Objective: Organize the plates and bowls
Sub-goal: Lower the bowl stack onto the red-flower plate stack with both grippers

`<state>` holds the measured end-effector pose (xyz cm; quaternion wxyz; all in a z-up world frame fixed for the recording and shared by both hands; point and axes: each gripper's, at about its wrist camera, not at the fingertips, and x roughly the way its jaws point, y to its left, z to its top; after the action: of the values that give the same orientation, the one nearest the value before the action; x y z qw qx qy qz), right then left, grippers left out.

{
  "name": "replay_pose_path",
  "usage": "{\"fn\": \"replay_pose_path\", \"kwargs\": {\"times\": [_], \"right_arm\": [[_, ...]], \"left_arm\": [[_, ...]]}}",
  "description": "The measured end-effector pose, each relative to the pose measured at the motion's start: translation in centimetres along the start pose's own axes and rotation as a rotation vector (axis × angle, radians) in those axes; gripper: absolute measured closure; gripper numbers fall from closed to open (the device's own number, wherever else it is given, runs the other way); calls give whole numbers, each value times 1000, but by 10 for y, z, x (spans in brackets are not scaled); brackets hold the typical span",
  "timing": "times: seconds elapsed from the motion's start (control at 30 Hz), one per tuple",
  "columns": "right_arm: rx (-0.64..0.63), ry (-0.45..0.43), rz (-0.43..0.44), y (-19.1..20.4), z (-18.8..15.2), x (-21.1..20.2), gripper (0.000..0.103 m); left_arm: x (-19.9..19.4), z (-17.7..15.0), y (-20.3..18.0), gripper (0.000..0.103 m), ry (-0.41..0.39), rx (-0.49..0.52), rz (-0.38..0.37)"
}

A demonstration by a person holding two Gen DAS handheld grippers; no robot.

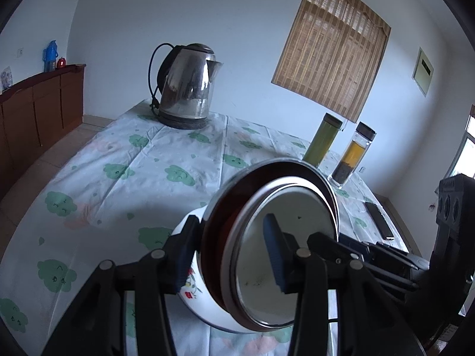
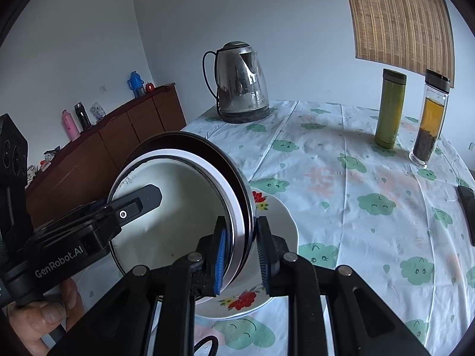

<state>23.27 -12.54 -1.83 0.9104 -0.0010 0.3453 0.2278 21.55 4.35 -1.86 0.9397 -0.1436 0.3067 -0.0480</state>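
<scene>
I pinch the stacked bowls (image 2: pixel 190 207) by opposite rims, my left jaws (image 1: pixel 228 255) and right jaws (image 2: pixel 242 255) each clamped narrow, tilting them steady above the flowered plate (image 2: pixel 276 267) on the bench (image 2: pixel 341 178).

plate (image 2: pixel 276 225): mostly hidden behind bowl (image 2: pixel 184 207) | phone (image 2: pixel 469 213): cut by right edge | sideboard (image 1: pixel 35 112): left end cut off, small items on it too small to tell | hand (image 2: pixel 38 320): only fingers show

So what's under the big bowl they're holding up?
A white flowered plate lies on the tablecloth beneath the tilted bowl. The bowl and the right tool cover most of it, so only its edge shows.
</scene>
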Motion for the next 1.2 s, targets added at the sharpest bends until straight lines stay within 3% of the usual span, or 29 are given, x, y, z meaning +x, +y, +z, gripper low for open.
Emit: {"fn": "replay_pose_path", "kwargs": {"times": [1.2], "right_arm": [[17, 63, -15, -12, -4, 14, 82]], "left_arm": [[31, -15, -1, 61, 111, 7, -1]]}}
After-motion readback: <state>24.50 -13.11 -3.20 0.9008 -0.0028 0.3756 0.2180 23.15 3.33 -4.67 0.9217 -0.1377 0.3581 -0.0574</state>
